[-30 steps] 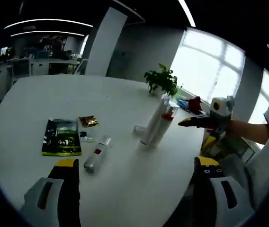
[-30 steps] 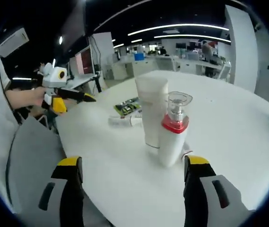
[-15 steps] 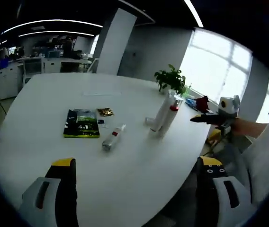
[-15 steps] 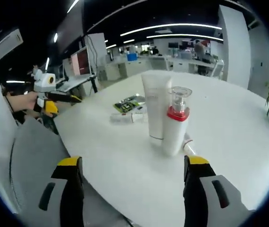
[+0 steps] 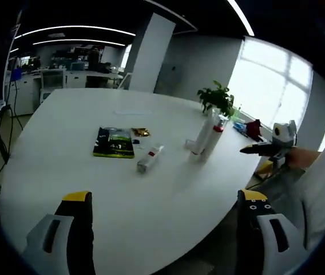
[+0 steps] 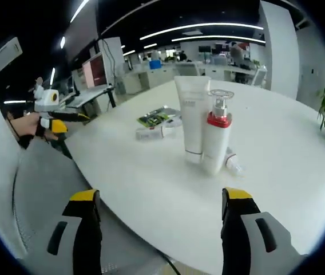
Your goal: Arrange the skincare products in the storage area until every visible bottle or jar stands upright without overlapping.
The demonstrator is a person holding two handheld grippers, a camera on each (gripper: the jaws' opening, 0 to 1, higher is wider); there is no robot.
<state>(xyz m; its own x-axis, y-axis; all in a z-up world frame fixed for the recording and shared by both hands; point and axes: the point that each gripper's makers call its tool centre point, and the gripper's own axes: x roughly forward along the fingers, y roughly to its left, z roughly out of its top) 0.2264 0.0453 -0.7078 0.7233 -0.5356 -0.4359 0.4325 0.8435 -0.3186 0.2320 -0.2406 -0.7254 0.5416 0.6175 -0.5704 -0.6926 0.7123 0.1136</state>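
Note:
A white tube (image 6: 192, 117) stands upright on its cap on the white table (image 6: 277, 189). A white pump bottle (image 6: 215, 140) with a red collar stands touching it. A small clear vial (image 6: 234, 165) lies just behind them. A small bottle (image 6: 154, 132) lies on its side near a green packet (image 6: 158, 117). From the left gripper view the tube (image 5: 199, 139) and pump bottle (image 5: 214, 140) stand right of the lying bottle (image 5: 149, 159). My left gripper (image 5: 163, 196) is open, well back from the table edge. My right gripper (image 6: 161, 195) is open too, short of the pair.
A gold sachet (image 5: 140, 132) lies beside the green packet (image 5: 114, 142). A potted plant (image 5: 217, 98) stands at the table's far edge. A grey chair back (image 6: 42, 189) sits below the left gripper (image 6: 56, 117), and the right gripper (image 5: 260, 149) is off the table's right side.
Both cameras have drawn back from the table, so the products look smaller and farther. The products themselves have not moved. Both grippers stay open.

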